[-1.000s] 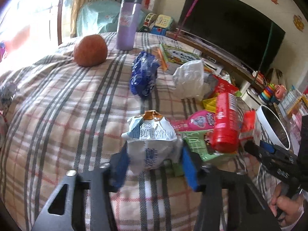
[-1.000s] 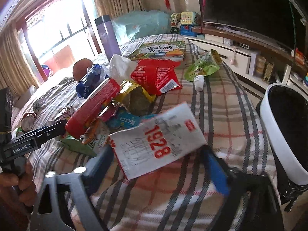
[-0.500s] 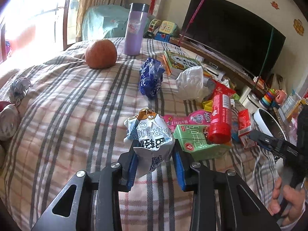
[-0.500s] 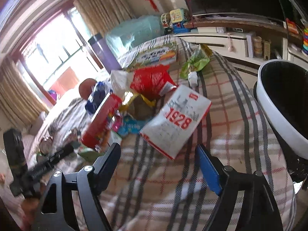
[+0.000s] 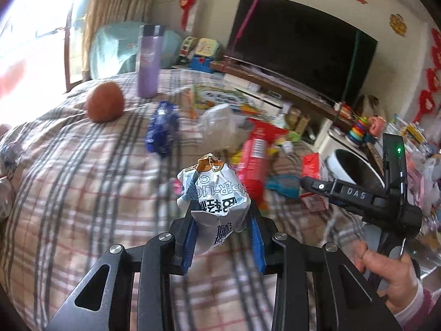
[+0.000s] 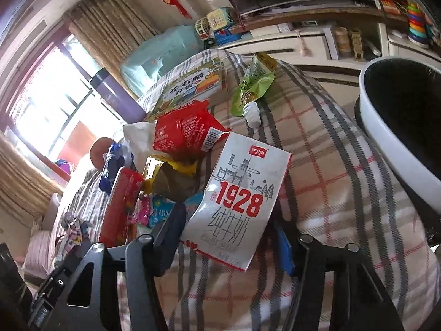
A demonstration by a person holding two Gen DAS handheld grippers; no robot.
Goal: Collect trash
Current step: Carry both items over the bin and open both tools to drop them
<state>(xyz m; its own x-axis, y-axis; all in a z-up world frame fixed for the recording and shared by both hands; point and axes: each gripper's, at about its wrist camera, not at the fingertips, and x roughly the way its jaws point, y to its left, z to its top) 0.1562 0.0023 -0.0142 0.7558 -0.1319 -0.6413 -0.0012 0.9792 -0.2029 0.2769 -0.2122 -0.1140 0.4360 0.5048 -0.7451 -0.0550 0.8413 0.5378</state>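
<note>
The left gripper (image 5: 222, 230) has its fingers (image 5: 189, 241) clamped on a crumpled white wrapper (image 5: 216, 193), blue pads pressing both sides and the wrapper standing up between them, lifted clear of the plaid bedspread (image 5: 82, 182). Beyond it on the bed lie a blue wrapper (image 5: 162, 128), a white plastic bag (image 5: 220, 122) and a tall red packet (image 5: 255, 162); a round reddish-brown fruit (image 5: 104, 101) and a purple flask (image 5: 148, 62) stand further back.

The right gripper (image 6: 228, 234) (its jaws have just been closing) straddles the lower end of a white milk pouch marked 1928 (image 6: 242, 195), which lies flat on the bedspread; the dark left finger (image 6: 171, 229) sits just beside the pouch's edge, while the pouch covers most of the blue pad on the other side, so I cannot tell whether the pads press on it. A red bag (image 6: 184, 131), a yellow wrapper (image 6: 165, 175) and a green pouch with a white cap (image 6: 253, 85) lie near it. The white bin with black liner (image 6: 386, 143) stands beside the bed at the right
</note>
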